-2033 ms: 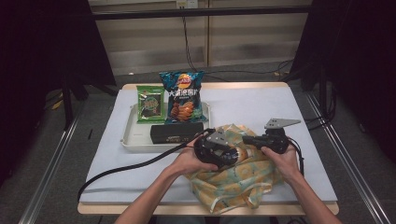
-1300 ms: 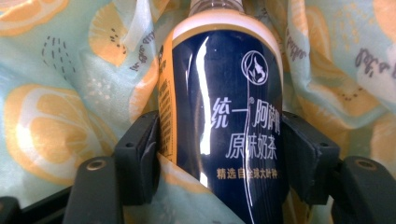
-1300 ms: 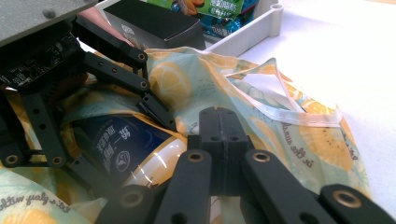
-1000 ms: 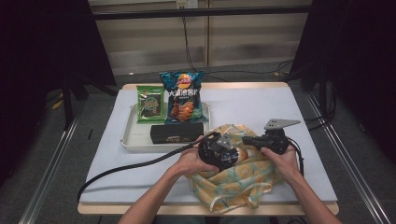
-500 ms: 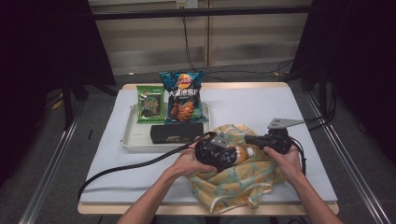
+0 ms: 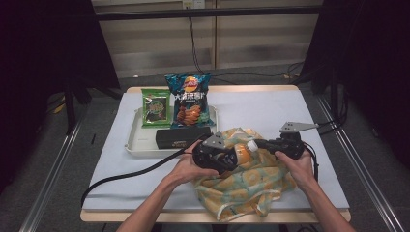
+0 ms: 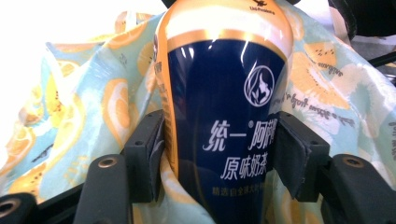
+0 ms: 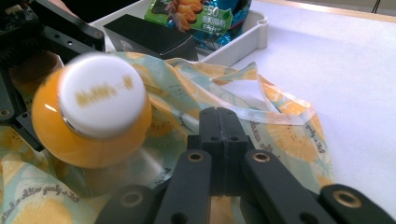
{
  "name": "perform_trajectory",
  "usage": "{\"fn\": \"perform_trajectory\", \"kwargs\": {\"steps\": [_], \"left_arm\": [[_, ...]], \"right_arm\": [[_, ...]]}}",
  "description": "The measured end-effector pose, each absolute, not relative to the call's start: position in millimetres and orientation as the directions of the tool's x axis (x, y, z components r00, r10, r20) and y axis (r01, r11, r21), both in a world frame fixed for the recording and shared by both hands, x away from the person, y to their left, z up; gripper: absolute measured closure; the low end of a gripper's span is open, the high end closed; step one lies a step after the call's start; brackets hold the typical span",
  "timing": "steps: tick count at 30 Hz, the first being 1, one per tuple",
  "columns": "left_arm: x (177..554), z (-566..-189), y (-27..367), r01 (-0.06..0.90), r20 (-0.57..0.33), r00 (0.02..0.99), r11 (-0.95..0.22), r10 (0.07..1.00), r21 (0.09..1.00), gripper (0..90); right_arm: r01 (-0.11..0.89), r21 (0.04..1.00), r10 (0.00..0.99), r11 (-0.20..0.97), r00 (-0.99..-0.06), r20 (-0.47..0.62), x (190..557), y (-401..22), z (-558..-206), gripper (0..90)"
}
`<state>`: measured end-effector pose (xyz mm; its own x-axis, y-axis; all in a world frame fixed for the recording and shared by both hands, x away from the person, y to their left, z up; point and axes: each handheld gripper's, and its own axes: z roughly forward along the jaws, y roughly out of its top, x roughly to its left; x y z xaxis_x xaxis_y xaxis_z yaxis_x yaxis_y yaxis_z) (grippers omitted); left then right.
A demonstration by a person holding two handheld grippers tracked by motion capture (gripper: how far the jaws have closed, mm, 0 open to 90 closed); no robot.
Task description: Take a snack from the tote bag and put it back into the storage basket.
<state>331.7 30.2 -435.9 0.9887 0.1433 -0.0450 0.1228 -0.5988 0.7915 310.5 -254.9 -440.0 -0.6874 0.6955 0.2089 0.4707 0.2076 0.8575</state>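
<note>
We see the left gripper (image 6: 227,159) clamped on a milk-tea bottle (image 7: 224,116), pads pressing both sides of its navy label, cap end toward three o'clock. The bottle lies over the lemon-print cloth bag (image 6: 241,188) near the table's (image 6: 290,111) front edge, at about six o'clock. The right gripper (image 8: 224,135) has its jaws pressed together — whether bag fabric is pinched between them we cannot tell. The white tray (image 6: 135,145) with its black box (image 6: 183,137), chip bag (image 6: 187,99) and green packet (image 6: 155,108) sits at ten o'clock — bare tabletop lies open from twelve to three.
</note>
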Motion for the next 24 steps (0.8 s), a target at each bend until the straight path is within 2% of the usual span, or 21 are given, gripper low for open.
{"fn": "perform_trajectory", "kwargs": {"steps": [10,16,20,24], "left_arm": [[323,-436,44,0.152,-0.015,0.966,-0.516,0.26,0.843,40.7],[318,-439,52,0.145,-0.005,0.965,-0.519,0.26,0.842,39.2],[319,-440,54,0.14,-0.009,0.968,-0.514,0.249,0.847,38.4],[320,-439,54,0.144,-0.017,0.97,-0.523,0.241,0.84,37.6]], "right_arm": [[0.457,0.864,0.689,0.211,-0.697,0.2,307,-252,-437,90.0],[0.455,0.864,0.681,0.216,-0.704,0.2,305,-250,-438,89.9],[0.448,0.865,0.675,0.225,-0.712,0.193,303,-249,-437,85.7],[0.442,0.868,0.672,0.224,-0.715,0.192,300,-250,-436,76.5]]}}
